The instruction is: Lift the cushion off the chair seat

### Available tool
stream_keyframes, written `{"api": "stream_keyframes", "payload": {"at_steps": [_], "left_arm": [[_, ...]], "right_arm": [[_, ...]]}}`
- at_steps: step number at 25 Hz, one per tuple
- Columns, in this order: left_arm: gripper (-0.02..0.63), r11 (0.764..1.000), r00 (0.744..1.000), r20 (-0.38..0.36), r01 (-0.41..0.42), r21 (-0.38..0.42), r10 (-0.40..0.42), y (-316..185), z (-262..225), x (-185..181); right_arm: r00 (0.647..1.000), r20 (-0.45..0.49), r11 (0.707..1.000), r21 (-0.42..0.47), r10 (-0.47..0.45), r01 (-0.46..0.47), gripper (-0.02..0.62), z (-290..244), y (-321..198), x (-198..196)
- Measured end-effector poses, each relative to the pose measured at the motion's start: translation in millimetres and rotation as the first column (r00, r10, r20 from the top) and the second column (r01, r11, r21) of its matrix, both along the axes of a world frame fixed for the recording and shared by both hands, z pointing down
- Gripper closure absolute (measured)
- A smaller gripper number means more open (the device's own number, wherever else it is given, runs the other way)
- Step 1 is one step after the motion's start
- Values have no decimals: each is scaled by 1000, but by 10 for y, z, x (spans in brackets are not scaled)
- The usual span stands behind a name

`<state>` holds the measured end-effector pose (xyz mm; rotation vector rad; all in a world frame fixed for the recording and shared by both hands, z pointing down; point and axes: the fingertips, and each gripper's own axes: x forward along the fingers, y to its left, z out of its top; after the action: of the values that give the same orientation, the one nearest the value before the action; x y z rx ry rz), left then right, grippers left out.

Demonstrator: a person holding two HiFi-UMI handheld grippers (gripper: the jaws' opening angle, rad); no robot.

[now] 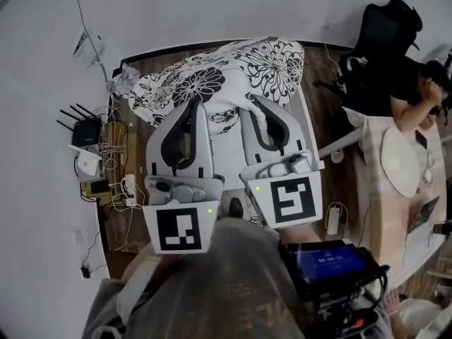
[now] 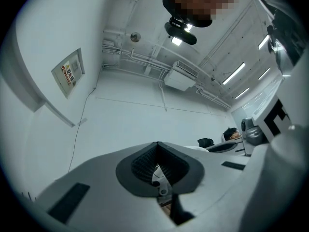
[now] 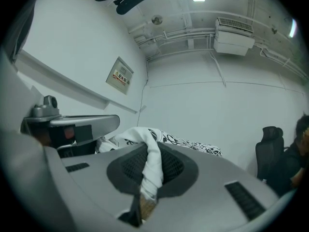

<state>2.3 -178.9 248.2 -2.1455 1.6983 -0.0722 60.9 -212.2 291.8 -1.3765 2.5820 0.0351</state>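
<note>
In the head view my left gripper and my right gripper reach forward side by side, their tips at the near edge of the cushion. The cushion is white with a black flower print and lies spread out ahead of both grippers, over the wooden floor. To the left a black router stands among tangled cables. At the far right a person sits at a table, near a black office chair.

In the left gripper view my left gripper has its jaws drawn together. A thin strip of white cushion material, with a small metal piece on it, is pinched between the dark pads. Beyond the jaws are a white wall and a small sign on it.

In the right gripper view my right gripper is closed to a narrow gap on a thick fold of white fabric, which bunches out over the pads. The printed cushion runs on behind the jaws, raised toward the wall. A wall sign hangs at the left and an air conditioner sits high up.
</note>
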Motion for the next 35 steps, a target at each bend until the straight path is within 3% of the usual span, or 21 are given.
{"api": "stream_keyframes", "payload": {"at_steps": [35], "left_arm": [[600, 1000, 1000, 5, 26, -9, -26, -41, -36, -56]], "right_arm": [[1000, -1, 1000, 21, -2, 2, 568, -87, 76, -30]]}}
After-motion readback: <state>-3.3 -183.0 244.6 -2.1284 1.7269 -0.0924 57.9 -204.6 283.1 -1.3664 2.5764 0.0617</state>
